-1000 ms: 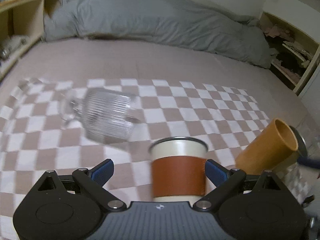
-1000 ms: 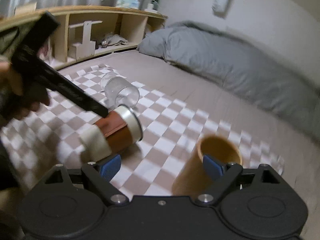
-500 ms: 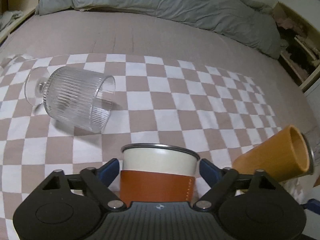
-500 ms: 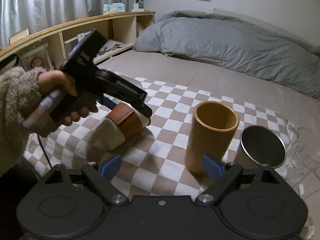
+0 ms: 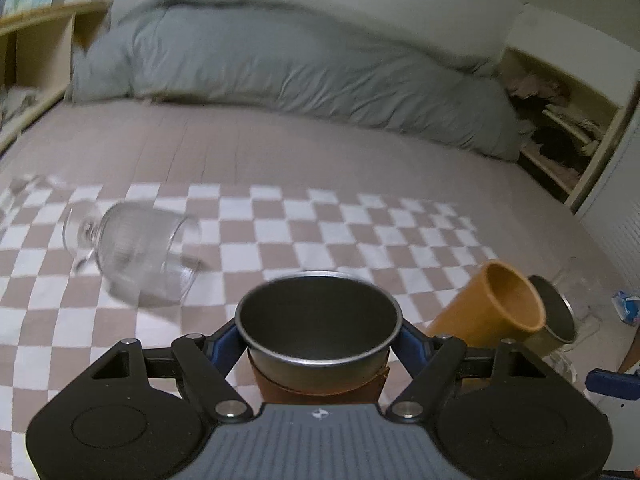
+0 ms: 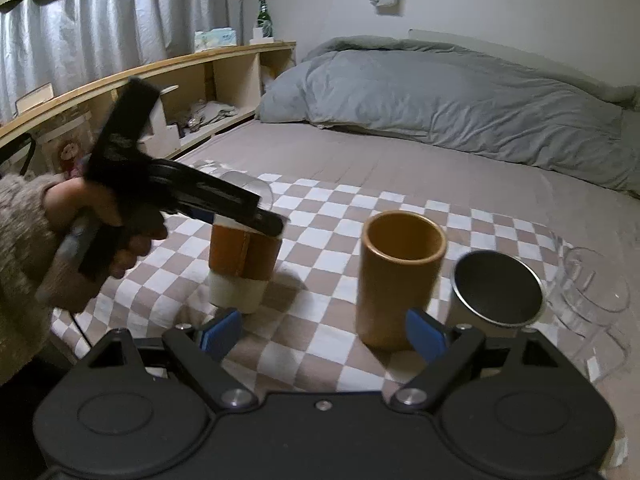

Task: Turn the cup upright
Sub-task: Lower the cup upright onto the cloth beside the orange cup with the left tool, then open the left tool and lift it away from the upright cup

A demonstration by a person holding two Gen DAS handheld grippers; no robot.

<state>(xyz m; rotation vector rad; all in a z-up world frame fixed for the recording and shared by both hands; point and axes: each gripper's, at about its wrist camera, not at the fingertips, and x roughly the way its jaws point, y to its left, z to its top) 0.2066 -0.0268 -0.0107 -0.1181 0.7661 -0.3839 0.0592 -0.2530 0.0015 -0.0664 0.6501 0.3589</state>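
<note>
So the sleeved cup (image 6: 242,264) is standing on its base on the checkered cloth (image 6: 320,344) now. Half a second back it was tipped over sideways in the grip, mouth pointing off to the side; now its open mouth faces up, at about 6 o'clock in the left wrist view. The left gripper (image 5: 319,330) is clenched on it, blue pads pressing the rim from 9 and 3 o'clock. From the right wrist view the base looks like it's touching the cloth, though I can't swear it's fully down.

So I'd say the flip on this one is basically done; what's left is letting go without knocking it.

The right gripper (image 6: 323,332) is released, jaws spread with nothing between them, hovering in front of the tan cup (image 6: 398,276). That one's upright, and so is the steel cup (image 6: 496,290) at its 3 o'clock.

The ribbed glass (image 5: 140,256) at 10 o'clock in the left view lies on its side, so that's probably next.
</note>
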